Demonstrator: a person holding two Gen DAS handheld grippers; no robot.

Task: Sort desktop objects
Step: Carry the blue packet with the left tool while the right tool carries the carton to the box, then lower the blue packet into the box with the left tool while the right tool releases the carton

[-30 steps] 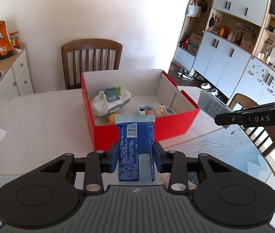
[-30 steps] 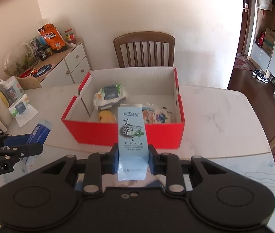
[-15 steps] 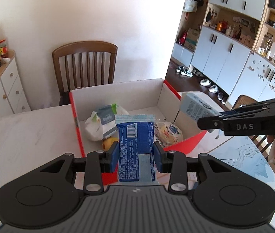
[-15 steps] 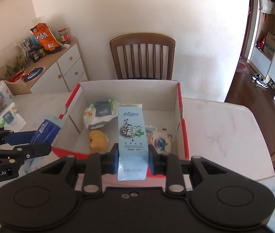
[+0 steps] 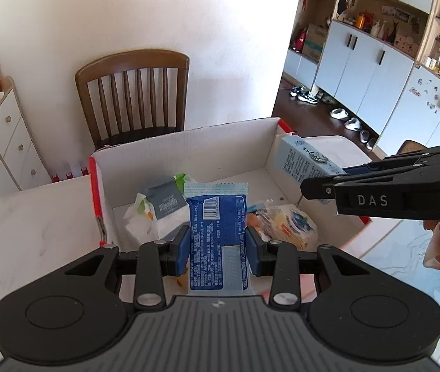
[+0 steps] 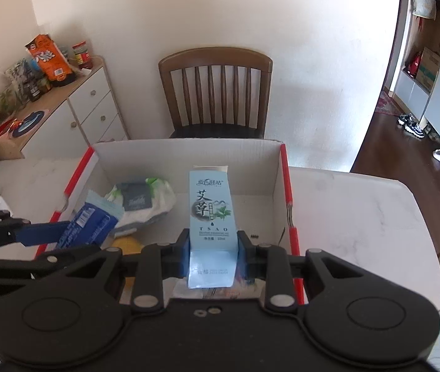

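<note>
While your left gripper (image 5: pixel 217 245) clamps a blue packet (image 5: pixel 217 238) and your right gripper (image 6: pixel 212 249) a pale-blue carton (image 6: pixel 210 217), both hang over the red box (image 6: pixel 291 232) on the white marble table (image 6: pixel 359 210); wooden chair (image 6: pixel 217 93) behind.

red box (image 6: pixel 288 192): matt cardboard, pale uncoated inner walls. blue packet (image 5: pixel 217 232): glossy crinkled plastic film. pale blue carton (image 6: pixel 212 214): smooth printed paperboard with a slight sheen. desk (image 6: pixel 353 214): polished, veined, marble-look surface. chair (image 6: pixel 215 90): varnished brown wood. left gripper (image 5: pixel 217 248) and right gripper (image 6: pixel 212 248): matt black plastic with bright metal pins.
</note>
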